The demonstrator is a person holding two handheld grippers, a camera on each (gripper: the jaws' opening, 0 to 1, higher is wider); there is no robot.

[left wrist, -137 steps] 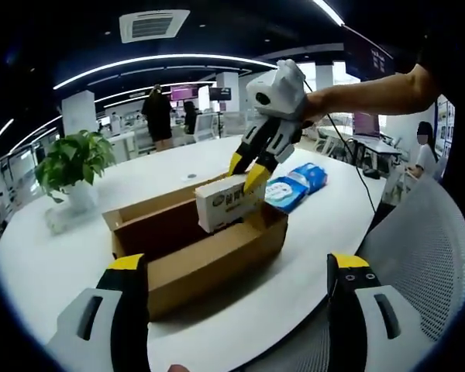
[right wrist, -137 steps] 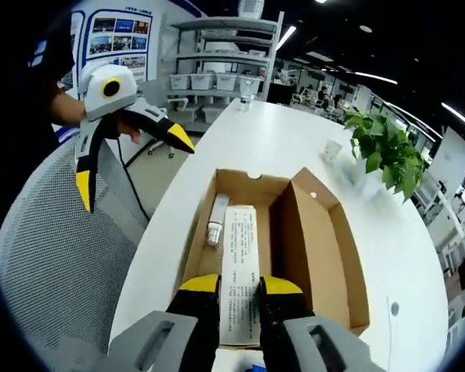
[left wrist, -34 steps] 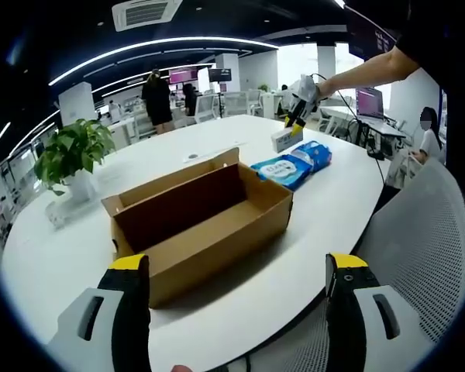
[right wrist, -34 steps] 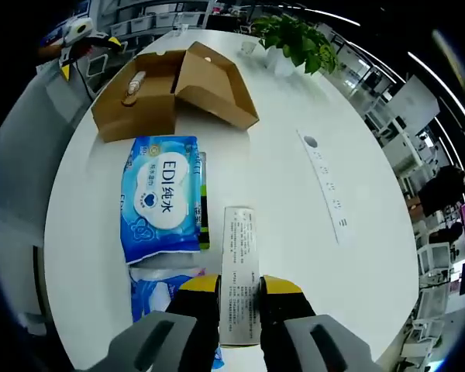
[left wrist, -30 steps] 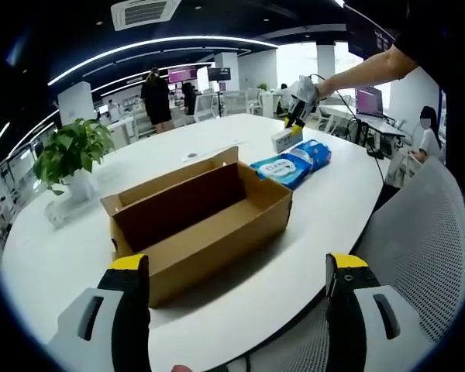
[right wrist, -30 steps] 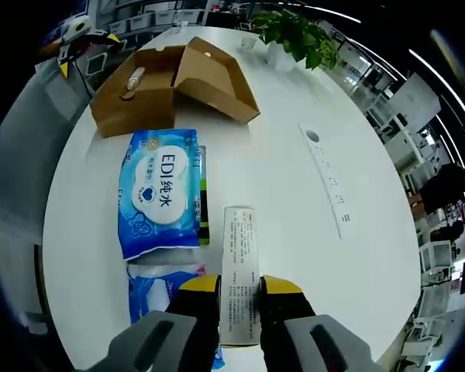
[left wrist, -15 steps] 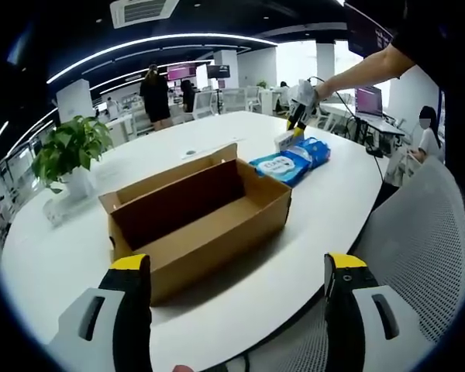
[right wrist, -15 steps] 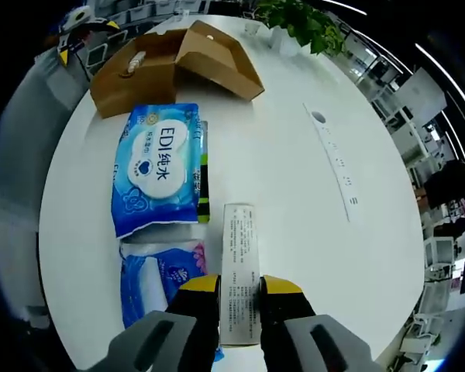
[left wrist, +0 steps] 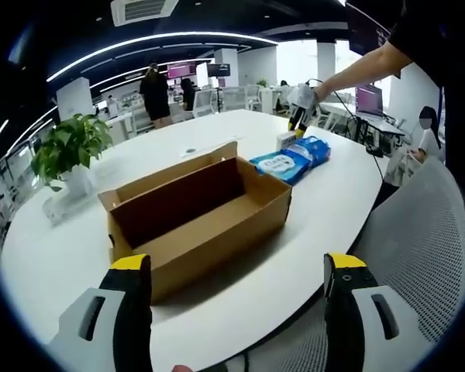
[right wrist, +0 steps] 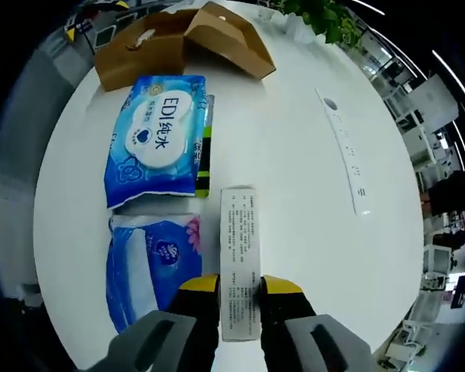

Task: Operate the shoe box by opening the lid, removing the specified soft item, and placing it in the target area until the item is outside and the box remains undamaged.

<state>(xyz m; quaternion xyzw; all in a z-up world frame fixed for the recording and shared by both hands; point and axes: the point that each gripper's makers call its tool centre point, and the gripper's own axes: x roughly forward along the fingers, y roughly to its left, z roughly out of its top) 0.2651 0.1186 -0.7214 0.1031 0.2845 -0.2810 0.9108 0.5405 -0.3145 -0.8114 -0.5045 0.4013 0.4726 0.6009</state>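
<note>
The brown shoe box [left wrist: 194,209] stands open on the white table [left wrist: 54,256], its lid flap raised at the back. My left gripper [left wrist: 234,267] hovers in front of it, open and holding nothing. Across the table my right gripper [left wrist: 301,101] is shut on a long white pack [left wrist: 285,139], held low beside two blue packs. In the right gripper view the white pack [right wrist: 240,256] lies between the jaws of my right gripper [right wrist: 239,287], and I cannot tell whether it touches the table. The box [right wrist: 178,43] is far off, with a small white item [right wrist: 145,35] inside.
A blue wipes pack [right wrist: 151,139] and a second blue pack [right wrist: 147,267] lie left of the white pack, with a green and black item [right wrist: 204,155] between. A white strip [right wrist: 345,151] lies to the right. A potted plant [left wrist: 66,151] and a mesh chair [left wrist: 418,232] are near.
My right gripper has carried the white pack lower and farther from the box, alongside the second blue pack. The left gripper has hardly moved and stays open.
</note>
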